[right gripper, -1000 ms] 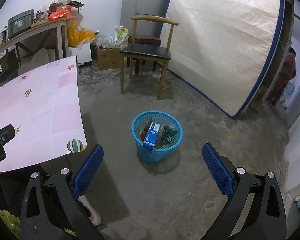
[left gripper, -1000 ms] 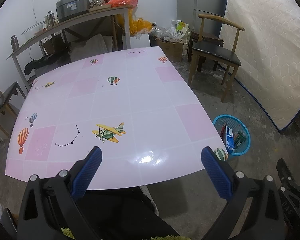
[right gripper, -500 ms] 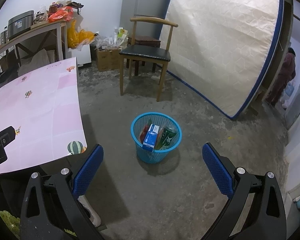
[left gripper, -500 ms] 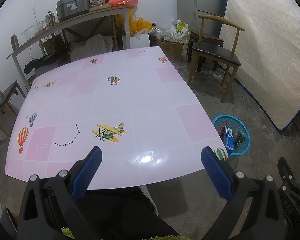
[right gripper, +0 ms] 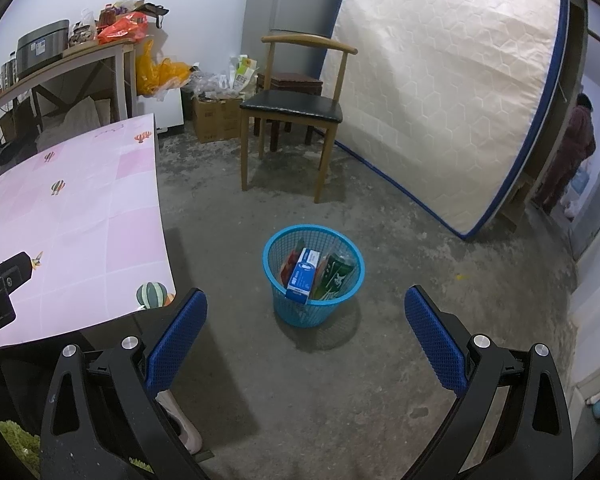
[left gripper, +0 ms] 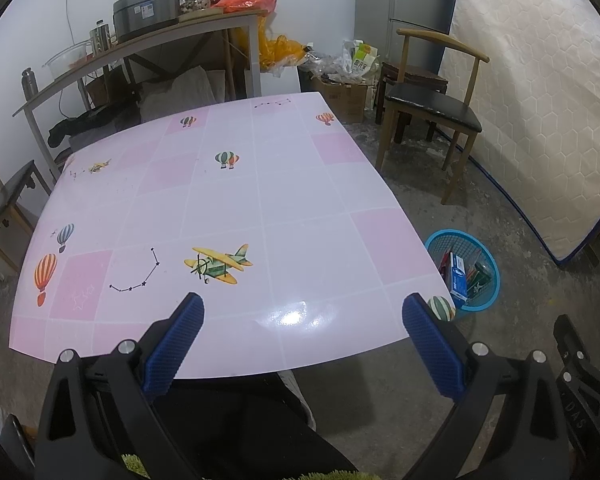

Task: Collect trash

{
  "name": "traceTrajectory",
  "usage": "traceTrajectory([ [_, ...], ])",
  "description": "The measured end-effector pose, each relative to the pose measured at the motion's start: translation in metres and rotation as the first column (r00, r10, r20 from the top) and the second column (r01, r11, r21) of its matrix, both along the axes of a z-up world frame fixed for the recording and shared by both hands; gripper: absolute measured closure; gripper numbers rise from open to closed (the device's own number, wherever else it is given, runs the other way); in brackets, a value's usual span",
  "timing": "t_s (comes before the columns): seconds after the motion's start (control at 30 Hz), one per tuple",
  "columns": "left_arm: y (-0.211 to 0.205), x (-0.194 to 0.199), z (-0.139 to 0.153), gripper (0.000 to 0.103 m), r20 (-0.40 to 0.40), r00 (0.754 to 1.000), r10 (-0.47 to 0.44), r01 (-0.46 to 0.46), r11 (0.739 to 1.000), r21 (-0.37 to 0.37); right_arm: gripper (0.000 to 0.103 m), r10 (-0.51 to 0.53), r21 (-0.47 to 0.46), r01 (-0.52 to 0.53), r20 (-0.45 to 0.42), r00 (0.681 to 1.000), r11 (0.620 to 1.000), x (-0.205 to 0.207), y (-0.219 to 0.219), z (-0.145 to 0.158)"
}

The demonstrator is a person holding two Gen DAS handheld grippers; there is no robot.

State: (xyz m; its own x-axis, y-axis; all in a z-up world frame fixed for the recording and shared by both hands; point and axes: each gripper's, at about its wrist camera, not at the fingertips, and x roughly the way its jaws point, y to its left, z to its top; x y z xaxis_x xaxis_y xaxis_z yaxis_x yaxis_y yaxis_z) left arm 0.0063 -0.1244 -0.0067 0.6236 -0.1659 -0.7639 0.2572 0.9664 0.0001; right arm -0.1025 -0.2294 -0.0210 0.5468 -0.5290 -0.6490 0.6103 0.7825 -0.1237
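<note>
With the trash, a blue box [right gripper: 302,276] and green packet [right gripper: 335,276], sitting in the blue basket [right gripper: 314,232] beside the table [left gripper: 220,208], both left gripper [left gripper: 302,336] and right gripper [right gripper: 306,328] hang spread wide and empty, so a careless swing could tip the light basket.

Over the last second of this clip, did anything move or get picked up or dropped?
Nothing visibly changed. Both the left gripper and right gripper stay open and empty, and the blue basket with its boxes sits in the same spot on the floor beside the pink table.
</note>
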Motion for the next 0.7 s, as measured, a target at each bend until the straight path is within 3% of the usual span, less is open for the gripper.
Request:
traceTrajectory([
  [0.7,-0.0006,-0.0004,-0.0003,0.006,-0.005,1.000,0.004,-0.004,1.000,-0.003,0.008,0.004,0.000,-0.004,-0.003,1.000,1.000,0.0016,0.0005,0.0006],
])
